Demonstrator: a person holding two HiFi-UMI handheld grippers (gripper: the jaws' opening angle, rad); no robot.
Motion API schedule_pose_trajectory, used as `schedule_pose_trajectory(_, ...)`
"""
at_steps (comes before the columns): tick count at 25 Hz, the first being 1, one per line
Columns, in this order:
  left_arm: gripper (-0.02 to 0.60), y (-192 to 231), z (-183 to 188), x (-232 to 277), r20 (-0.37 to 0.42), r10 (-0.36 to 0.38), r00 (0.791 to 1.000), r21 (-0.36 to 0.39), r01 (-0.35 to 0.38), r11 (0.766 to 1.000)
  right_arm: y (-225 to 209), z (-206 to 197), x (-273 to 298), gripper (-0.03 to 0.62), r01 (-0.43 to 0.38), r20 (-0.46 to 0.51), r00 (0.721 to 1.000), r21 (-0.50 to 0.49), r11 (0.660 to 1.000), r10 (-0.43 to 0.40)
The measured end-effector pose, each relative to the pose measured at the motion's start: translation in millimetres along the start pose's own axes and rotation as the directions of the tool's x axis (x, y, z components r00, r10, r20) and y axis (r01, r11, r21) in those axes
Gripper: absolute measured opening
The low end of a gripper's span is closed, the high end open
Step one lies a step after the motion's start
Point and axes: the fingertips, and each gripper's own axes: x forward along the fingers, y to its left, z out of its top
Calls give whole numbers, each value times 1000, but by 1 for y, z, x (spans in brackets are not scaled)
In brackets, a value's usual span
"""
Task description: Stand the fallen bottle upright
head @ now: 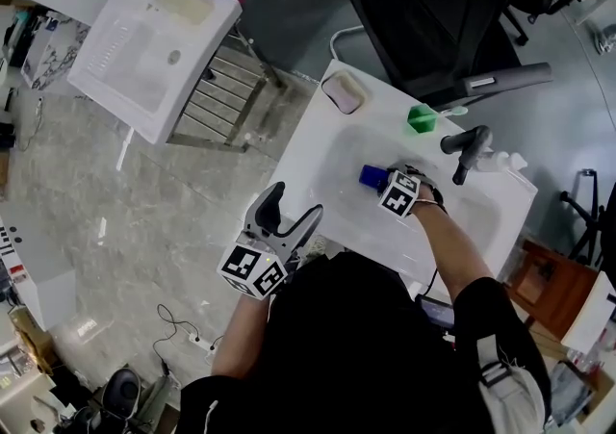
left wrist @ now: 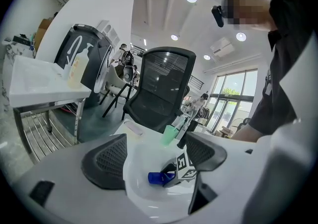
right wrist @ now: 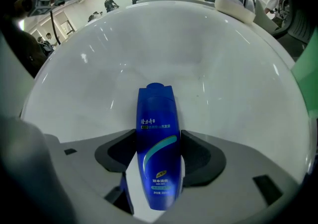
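A blue bottle [head: 373,175] lies on its side in the white sink basin [head: 332,167], its cap pointing away from the person. In the right gripper view the bottle [right wrist: 156,143] fills the gap between the two black pads, and each pad sits against one flat side of it. My right gripper [head: 385,179] points steeply down into the basin, shut on it. My left gripper [head: 296,201] hovers open and empty at the near rim of the sink. From the left gripper view [left wrist: 156,156] the bottle [left wrist: 160,178] and the right gripper [left wrist: 175,172] show low in the basin.
A green cup [head: 421,118] and a black faucet [head: 465,145] stand at the back of the sink; a soap dish [head: 344,92] rests at its far left corner. A black office chair [head: 433,9] is behind. Another white sink on a metal stand [head: 154,47] is at far left.
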Motion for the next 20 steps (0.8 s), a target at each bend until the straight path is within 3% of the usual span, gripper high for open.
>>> schedule_pose_trajectory(5, 390, -6, 3, 1, 1, -29, 1000, 17, 29, 999, 5, 4, -11, 288, 128, 98, 987, 18, 992, -129)
schedule_pose_trajectory(9, 388, -8, 7, 1, 4, -54, 999, 32, 54, 998, 20, 30, -42, 288, 117, 290, 946, 113, 987, -146)
schedule_pose_trajectory(15, 388, -19, 10, 8, 3, -118, 993, 55, 117, 992, 22, 53, -102, 281, 78, 524, 817, 312, 947, -240)
schedule_pose_trajectory(20, 388, -33, 11, 16, -9, -184, 983, 76, 184, 980, 19, 58, -150, 276, 61, 626, 693, 442, 895, -357)
